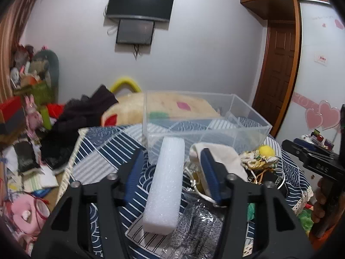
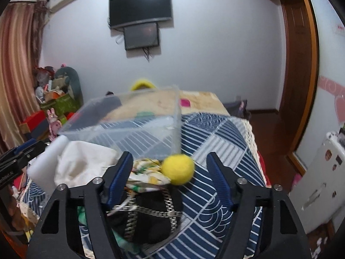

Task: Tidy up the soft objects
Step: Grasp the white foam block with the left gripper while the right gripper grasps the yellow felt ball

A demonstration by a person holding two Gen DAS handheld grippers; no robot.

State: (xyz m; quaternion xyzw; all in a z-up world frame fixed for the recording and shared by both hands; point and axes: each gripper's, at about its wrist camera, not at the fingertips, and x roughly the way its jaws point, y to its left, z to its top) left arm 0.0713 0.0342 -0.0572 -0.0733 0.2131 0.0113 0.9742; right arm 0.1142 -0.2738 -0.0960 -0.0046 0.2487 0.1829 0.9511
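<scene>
A white foam block (image 1: 165,185) lies on the blue patterned cloth between the open jaws of my left gripper (image 1: 172,157). A clear plastic bin (image 1: 202,123) stands just beyond it. A white cloth pouch (image 1: 224,155), a floral fabric piece (image 1: 256,161) and a yellow felt ball (image 1: 266,150) lie to the right. In the right wrist view, my right gripper (image 2: 169,161) is open with the yellow ball (image 2: 177,169) between its fingertips, the floral fabric (image 2: 146,172) and a black pouch with a metal chain (image 2: 148,222) beneath. The bin (image 2: 120,127) is ahead.
A shiny grey packet (image 1: 194,231) lies by the foam block. A beige plush cushion (image 1: 129,108) and dark clothes (image 1: 79,116) lie behind the bin. Clutter and pink toys (image 1: 25,215) fill the left side. The right gripper's body (image 1: 314,161) shows at right. The cloth's edge (image 2: 254,142) drops off at right.
</scene>
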